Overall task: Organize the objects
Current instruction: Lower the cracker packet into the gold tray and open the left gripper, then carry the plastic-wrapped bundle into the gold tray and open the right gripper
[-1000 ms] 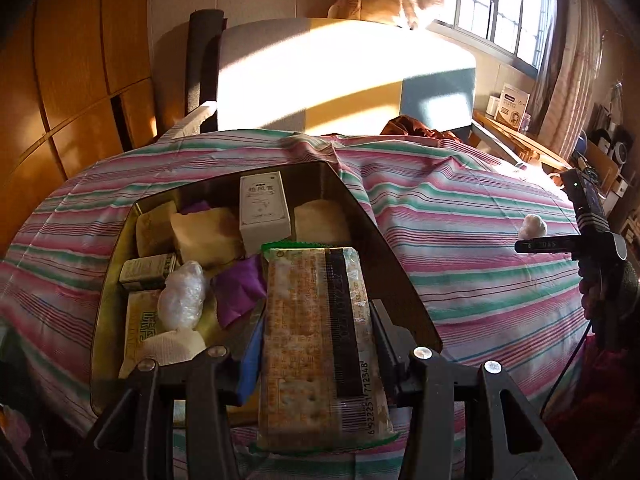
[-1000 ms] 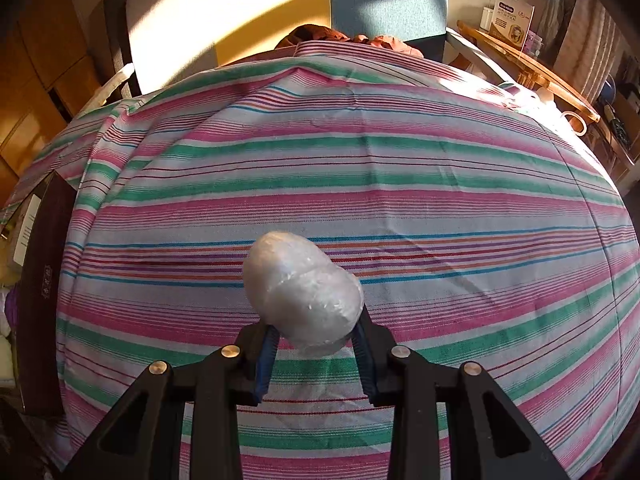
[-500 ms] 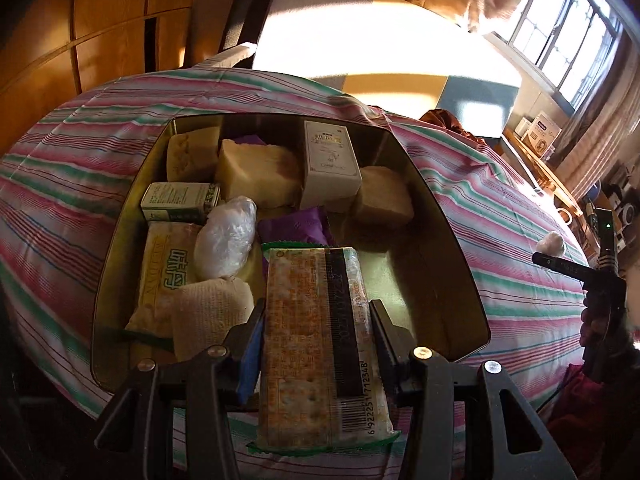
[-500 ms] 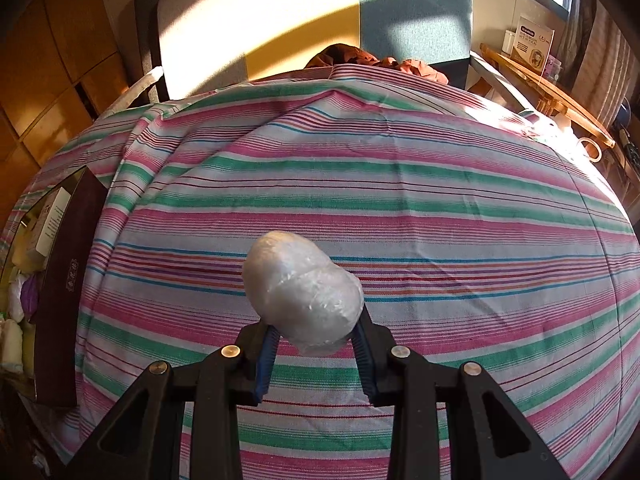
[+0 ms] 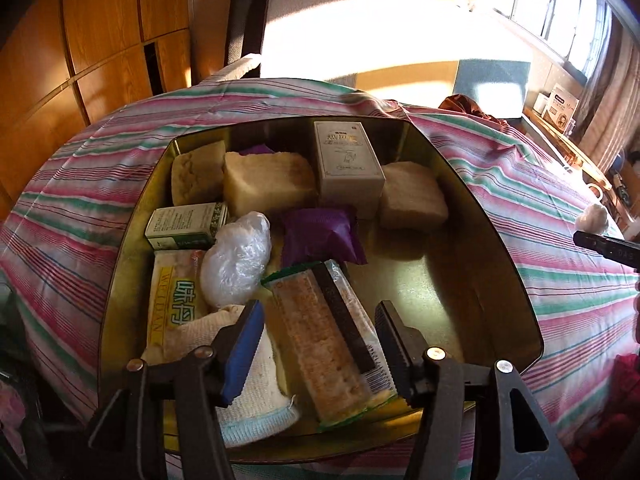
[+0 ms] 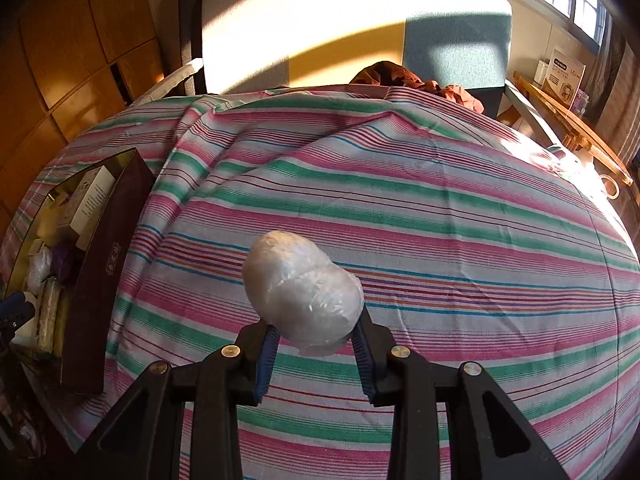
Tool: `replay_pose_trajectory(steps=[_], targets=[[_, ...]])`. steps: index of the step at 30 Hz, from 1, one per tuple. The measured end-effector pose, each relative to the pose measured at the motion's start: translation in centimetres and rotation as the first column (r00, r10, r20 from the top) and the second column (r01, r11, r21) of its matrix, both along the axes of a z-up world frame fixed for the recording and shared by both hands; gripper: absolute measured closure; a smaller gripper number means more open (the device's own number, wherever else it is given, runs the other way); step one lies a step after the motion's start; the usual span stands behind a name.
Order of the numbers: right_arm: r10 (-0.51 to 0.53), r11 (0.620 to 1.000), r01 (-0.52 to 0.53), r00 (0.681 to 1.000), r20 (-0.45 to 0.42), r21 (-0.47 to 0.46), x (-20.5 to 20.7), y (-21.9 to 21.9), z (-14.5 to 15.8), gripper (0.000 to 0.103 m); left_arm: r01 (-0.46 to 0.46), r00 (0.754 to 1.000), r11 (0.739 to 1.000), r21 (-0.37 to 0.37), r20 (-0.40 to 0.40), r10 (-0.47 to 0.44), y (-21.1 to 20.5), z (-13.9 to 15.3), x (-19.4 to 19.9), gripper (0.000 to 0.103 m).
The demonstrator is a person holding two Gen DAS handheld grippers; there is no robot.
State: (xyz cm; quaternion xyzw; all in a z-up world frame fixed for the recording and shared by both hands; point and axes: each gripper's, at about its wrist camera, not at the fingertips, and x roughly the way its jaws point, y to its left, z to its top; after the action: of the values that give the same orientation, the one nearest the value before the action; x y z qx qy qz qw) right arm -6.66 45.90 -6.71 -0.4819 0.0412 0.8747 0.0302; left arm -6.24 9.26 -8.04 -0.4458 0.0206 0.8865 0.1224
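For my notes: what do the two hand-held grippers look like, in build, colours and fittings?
Both look alike. The left hand-held gripper has black plastic fingers on angular, triangular-cutout arms, round silver fasteners at the joints, and ribbed pads; one pad is blue. The right hand-held gripper has the same black frame, silver fasteners and blue ribbed pads. No cables, printed markings or sleeves are clearly visible on them.

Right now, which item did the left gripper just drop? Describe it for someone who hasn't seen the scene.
In the gold tin on the striped cloth, look nearest the left gripper, whose jaws have just been opening. The long cracker pack lies there, the only clear sleeve with a dark stripe.
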Motion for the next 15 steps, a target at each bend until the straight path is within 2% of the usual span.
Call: replay_pose_trajectory(steps=[4, 9, 15], targets=[[0.111, 0.994, -0.112, 0.993, -0.045, -0.016, 0.3, -5.5, 2.0, 0.069, -0.012, 0.998, 1.0, 0.022, -0.057, 0.014, -1.0, 1.7, 0.8, 0.044], [0.27, 0.962, -0.272, 0.96, -0.08, -0.022, 0.4, -13.4, 3.8, 0.069, -0.033, 0.992, 0.998, 0.047, -0.12, 0.039, -2.5, 3.9, 1.9, 0.044], [0.385, 0.922, -0.386, 0.922, -0.029, -0.021, -0.3, -20.8, 2.9, 0.069, -0.058, 0.987, 0.996, 0.062, -0.145, 0.066, -4.7, 4.9, 3.0, 0.042]])
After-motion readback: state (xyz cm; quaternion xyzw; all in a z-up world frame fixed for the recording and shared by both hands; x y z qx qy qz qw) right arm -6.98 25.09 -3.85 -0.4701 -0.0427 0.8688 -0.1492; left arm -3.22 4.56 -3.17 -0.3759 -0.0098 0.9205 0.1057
